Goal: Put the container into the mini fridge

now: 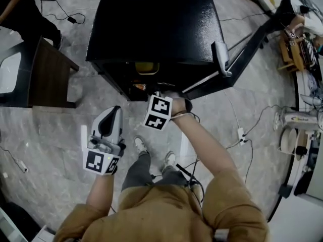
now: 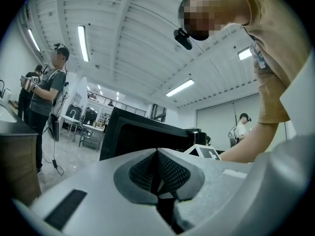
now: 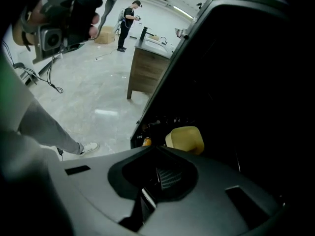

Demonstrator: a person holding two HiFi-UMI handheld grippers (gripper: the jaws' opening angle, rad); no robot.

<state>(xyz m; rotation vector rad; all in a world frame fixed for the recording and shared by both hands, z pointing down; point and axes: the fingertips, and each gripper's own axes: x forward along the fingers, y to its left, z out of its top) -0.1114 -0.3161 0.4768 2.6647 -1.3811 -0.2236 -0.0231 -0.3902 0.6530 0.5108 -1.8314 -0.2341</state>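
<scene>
Container (image 3: 186,139), yellow, tub-shaped: sat inside the open mini fridge (image 1: 151,19), just beyond the right gripper (image 3: 160,176), whose fingers were closed together on nothing, like those of the left gripper (image 2: 158,173) held well back; judged light, stiff, smooth-sided plastic, best gripped across its rim.

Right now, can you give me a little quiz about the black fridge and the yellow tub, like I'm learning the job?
1. True or false: the door of the mini fridge is shut.
2. Where is the yellow container? A) on the floor; B) inside the mini fridge; C) between a gripper's jaws.
3. Fill in: the ___ gripper reaches towards the mini fridge's opening.

Key: 1 false, the door stands open. 2 B. 3 right: the right gripper points at the container, jaws together and empty.
</scene>
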